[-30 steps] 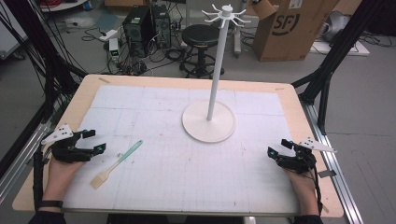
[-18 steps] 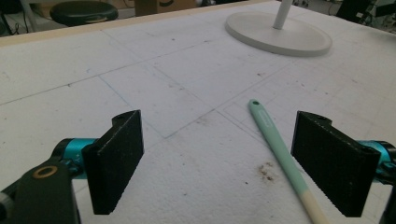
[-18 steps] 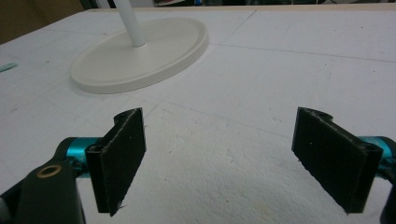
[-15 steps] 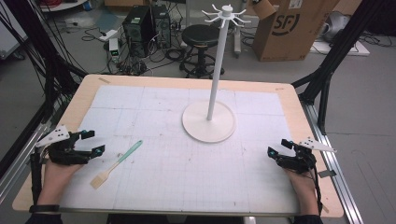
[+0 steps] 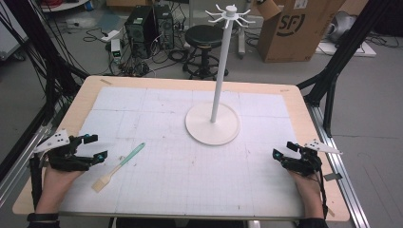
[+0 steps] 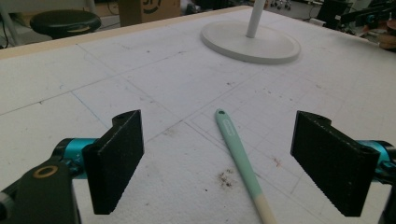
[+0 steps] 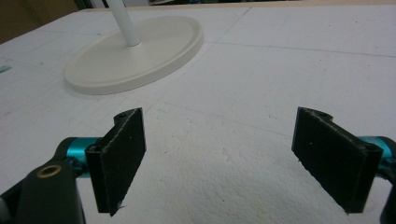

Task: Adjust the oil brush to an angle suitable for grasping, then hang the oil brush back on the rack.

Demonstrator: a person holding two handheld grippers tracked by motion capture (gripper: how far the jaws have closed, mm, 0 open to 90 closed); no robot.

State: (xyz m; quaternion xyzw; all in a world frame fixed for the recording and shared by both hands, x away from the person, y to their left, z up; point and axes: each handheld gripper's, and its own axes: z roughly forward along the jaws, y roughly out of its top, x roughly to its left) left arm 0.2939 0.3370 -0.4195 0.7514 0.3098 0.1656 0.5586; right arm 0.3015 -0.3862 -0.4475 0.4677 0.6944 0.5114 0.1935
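my left gripper (image 5: 93, 147) hangs spread, the brush (image 5: 119, 166) just right of it; my right gripper (image 5: 284, 150) spread, near right of the stand (image 5: 212, 123)

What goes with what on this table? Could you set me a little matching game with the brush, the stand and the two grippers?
Things:
1. brush
2. stand
3. left gripper
4. right gripper

Descriptions:
A. white, upright, round base
B. open, near the table's right edge
C. mint handle, lying flat
D. open, next to the brush

Pairs: 1-C, 2-A, 3-D, 4-B
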